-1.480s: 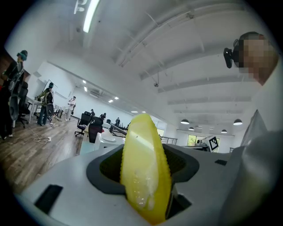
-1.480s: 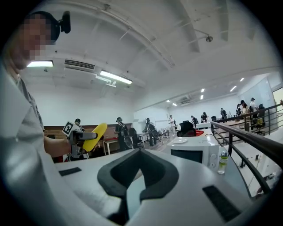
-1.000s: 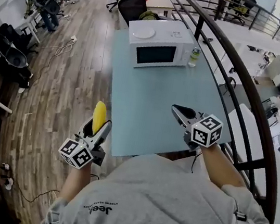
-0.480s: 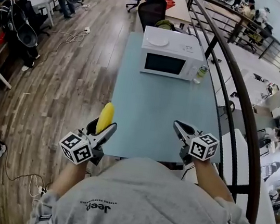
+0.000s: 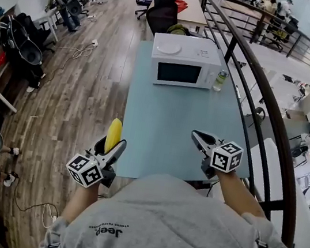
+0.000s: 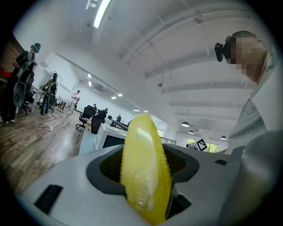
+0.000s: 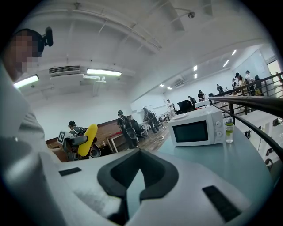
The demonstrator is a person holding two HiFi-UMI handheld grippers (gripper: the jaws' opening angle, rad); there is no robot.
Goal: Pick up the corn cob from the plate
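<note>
The left tongs [image 5: 112, 144] clamp the corn cob [image 5: 113, 130] low, holding it past the worktop's [image 5: 174, 112] left edge above the floor [image 5: 81, 109], so a slackened grip would likely drop it there, while the right tongs [image 5: 200, 138] sit closed, empty.

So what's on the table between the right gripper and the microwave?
Nothing: the head view shows bare table between the right gripper and the microwave.
</note>
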